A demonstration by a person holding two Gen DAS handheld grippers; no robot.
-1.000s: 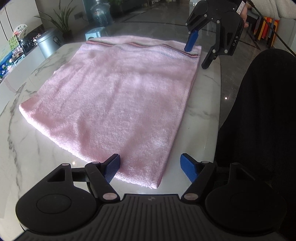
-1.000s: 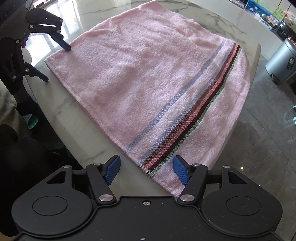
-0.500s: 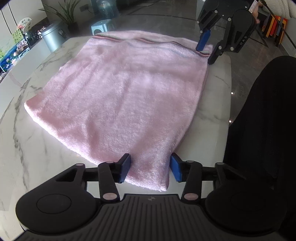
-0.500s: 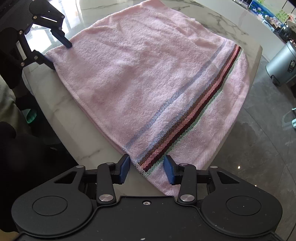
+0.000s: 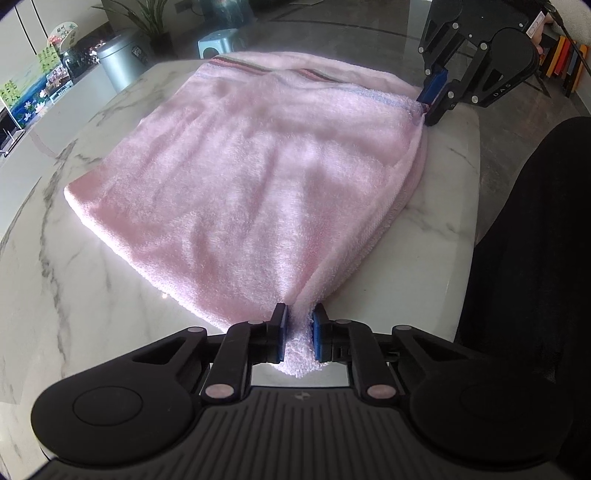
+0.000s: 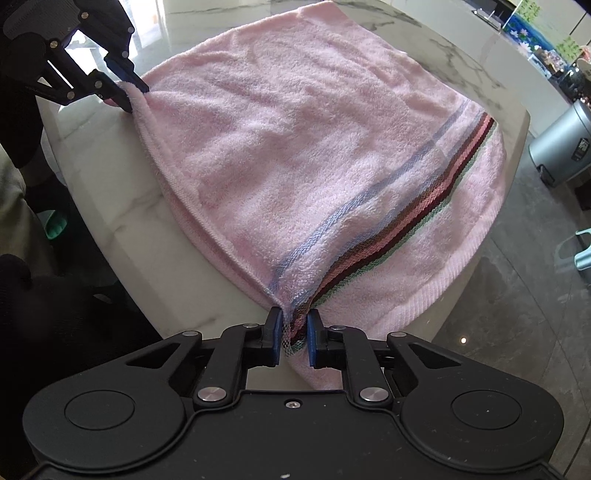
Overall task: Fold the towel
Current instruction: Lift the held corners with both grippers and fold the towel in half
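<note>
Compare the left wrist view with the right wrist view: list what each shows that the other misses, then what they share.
Only the left wrist view: a potted plant on the floor past the table, and the towel's plain corner bunched between the left tool pads.

Only the right wrist view: the striped band running right into the right tool, and a green slipper on the floor.

Both: the pink towel on the marble table, each tool having just closed on a near corner, and a grey bin.

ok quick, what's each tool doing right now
left tool: closed on the plain near corner of the pink towel, jaws just closing.
right tool: closed on the striped corner of the towel, jaws just closing.
</note>
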